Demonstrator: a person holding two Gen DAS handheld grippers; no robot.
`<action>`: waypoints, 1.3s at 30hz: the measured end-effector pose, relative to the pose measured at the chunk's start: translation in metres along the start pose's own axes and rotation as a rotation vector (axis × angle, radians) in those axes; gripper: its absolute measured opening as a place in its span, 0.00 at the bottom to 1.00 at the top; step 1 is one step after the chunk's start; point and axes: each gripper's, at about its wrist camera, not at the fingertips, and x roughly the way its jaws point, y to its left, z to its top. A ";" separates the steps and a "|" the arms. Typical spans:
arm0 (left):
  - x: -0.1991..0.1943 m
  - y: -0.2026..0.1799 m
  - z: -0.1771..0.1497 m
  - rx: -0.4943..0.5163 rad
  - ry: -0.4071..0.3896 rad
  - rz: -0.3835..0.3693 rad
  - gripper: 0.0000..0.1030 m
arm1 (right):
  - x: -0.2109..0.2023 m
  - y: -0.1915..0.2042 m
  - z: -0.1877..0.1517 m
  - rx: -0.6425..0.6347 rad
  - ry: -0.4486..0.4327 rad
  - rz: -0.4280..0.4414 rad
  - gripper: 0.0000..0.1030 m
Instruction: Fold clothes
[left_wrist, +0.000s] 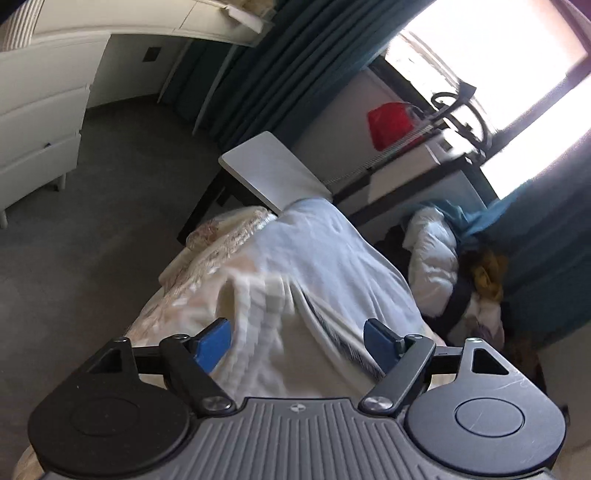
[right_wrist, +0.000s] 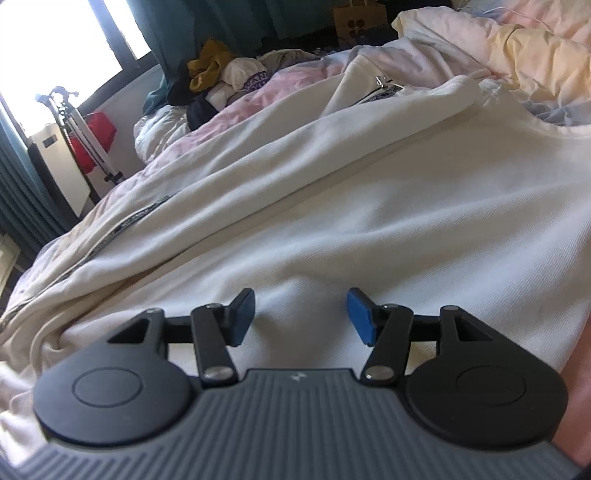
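- Cream-white zip-up jacket of soft thick cloth (right_wrist: 369, 192) is seen spread out on the bed, and most of the right wrist view is filled by it.
- A dark zipper line (right_wrist: 122, 225) is seen running along the jacket's left edge, and a small silver zipper pull (right_wrist: 380, 82) is seen near its top.
- The bed is covered by a pale quilt with pink and yellow patches (right_wrist: 517, 40), and the jacket is laid on top of it.
- The right gripper (right_wrist: 301, 317) is held low, just over the jacket cloth. Its blue pads (right_wrist: 360, 317) are spread wide apart, and nothing is held between them.
- The left gripper (left_wrist: 295, 343) is seen above the bed. Its blue pads (left_wrist: 212, 347) are spread wide too, and nothing is pinched. Blurry white cloth (left_wrist: 258, 314) is seen between and beyond them; whether it is touched cannot be told.
- A messy pile of clothes with a mustard-yellow piece (right_wrist: 210, 66) is seen at the far side of the bed, well apart from the jacket.
- A small white table top (left_wrist: 273, 173) is seen past the end of the bed.
- Dark teal curtains (left_wrist: 280, 66) are hung beside a very bright window (left_wrist: 491, 44).
- A red bag (left_wrist: 388, 123) is seen below the window.
- White drawers (left_wrist: 37, 122) are stood on the grey floor at the left.
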 end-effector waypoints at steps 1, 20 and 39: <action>-0.018 -0.001 -0.011 -0.012 0.006 0.003 0.79 | -0.003 0.000 0.000 -0.001 -0.002 0.007 0.57; -0.107 0.016 -0.217 -0.269 0.204 0.029 0.81 | -0.086 -0.048 0.022 0.099 -0.111 0.079 0.57; -0.092 0.032 -0.229 -0.353 0.216 0.006 0.84 | -0.121 -0.217 0.039 0.702 -0.280 -0.065 0.57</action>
